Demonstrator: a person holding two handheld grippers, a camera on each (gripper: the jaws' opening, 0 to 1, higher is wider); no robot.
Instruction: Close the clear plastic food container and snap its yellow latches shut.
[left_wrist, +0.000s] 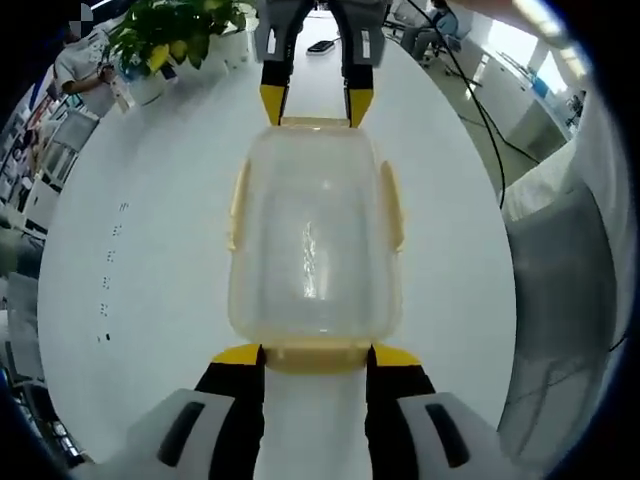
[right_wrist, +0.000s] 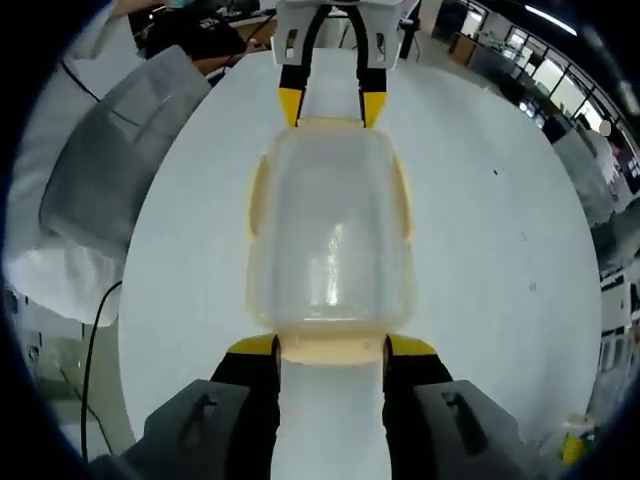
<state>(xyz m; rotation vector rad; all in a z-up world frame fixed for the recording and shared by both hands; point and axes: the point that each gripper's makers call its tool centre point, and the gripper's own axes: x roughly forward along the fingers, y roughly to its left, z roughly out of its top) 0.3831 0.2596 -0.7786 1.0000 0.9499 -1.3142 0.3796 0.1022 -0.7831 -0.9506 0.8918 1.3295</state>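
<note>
**Container between both grippers, end latches next**

The clear rectangular plastic food container with pale yellow latches (left_wrist: 312, 250) sits mid-tabletop on the round white table (left_wrist: 160, 260), lid apparently on. I judge it light, thin-walled, slick and flexible; best pressed at the stiff end latches. My left gripper (left_wrist: 315, 357) and right gripper (right_wrist: 331, 347) face each other, jaws spread about a latch's width, tips at opposite ends. Actual contact is unclear, and whether any latch is snapped.

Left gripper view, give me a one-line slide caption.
Both tools, left and right, flank the end latches of the lidded container on the white table.
</note>
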